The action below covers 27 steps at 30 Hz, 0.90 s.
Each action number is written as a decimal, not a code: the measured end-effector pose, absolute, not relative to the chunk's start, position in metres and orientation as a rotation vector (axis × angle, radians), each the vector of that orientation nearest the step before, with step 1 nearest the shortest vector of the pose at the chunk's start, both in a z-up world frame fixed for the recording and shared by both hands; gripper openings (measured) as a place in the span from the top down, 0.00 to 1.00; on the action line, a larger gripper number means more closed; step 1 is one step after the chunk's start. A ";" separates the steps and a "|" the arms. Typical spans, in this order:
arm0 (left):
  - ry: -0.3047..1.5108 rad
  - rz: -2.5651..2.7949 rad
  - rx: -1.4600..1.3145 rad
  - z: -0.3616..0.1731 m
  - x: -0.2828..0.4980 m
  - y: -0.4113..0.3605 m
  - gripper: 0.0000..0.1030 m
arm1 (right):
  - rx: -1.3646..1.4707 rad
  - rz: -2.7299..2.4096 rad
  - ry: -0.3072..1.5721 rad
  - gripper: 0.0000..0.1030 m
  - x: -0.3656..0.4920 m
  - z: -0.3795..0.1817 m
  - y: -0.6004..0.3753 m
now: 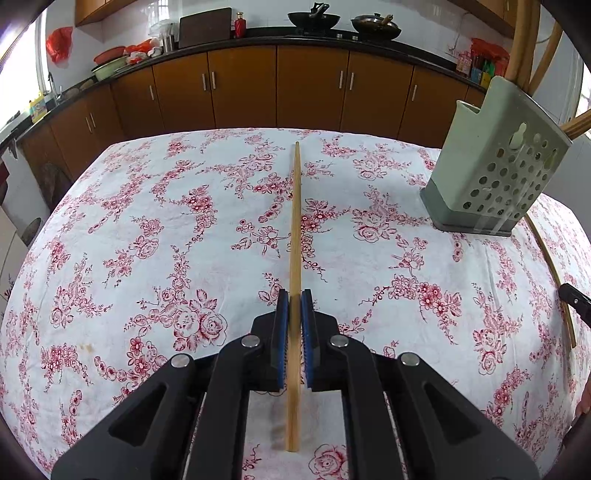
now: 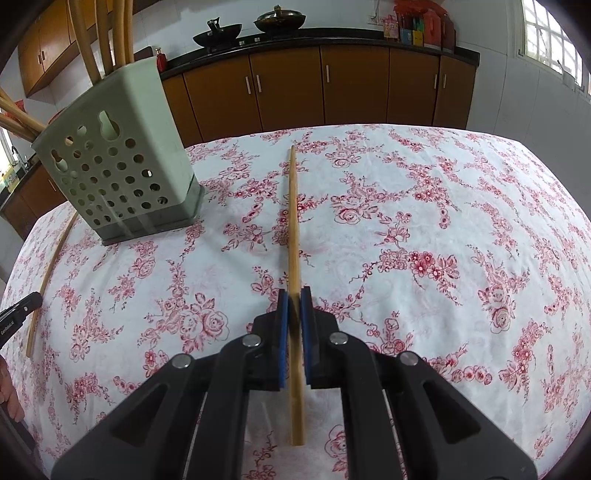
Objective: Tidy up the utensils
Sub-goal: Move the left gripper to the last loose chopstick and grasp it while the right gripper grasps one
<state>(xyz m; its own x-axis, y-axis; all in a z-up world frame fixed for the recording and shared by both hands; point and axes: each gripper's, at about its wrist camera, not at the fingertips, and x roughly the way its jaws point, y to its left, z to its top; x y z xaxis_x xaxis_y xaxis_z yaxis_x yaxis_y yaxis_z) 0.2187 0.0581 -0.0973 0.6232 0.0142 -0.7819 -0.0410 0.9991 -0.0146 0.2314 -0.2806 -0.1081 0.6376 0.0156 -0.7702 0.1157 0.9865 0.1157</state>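
Observation:
My left gripper is shut on a long wooden chopstick that points away over the floral tablecloth. My right gripper is shut on a second chopstick in the same way. A pale green perforated utensil holder stands between the two, right of my left gripper and left of my right one. Several wooden utensils stand in it. In each wrist view the other gripper's black tip shows at the frame edge beside its chopstick.
Brown kitchen cabinets with a dark counter run behind the table, carrying two woks, a cutting board and bowls. The table's far edge lies just past the chopstick tips. A person's hand shows at the left edge.

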 end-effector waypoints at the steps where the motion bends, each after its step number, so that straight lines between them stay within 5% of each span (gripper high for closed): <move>1: 0.897 0.032 -0.032 -0.097 0.219 0.058 0.92 | 0.161 -0.057 0.879 0.92 0.231 -0.108 -0.281; 27: 0.900 0.032 -0.002 -0.096 0.212 0.054 0.92 | 0.149 -0.054 0.882 0.92 0.228 -0.107 -0.279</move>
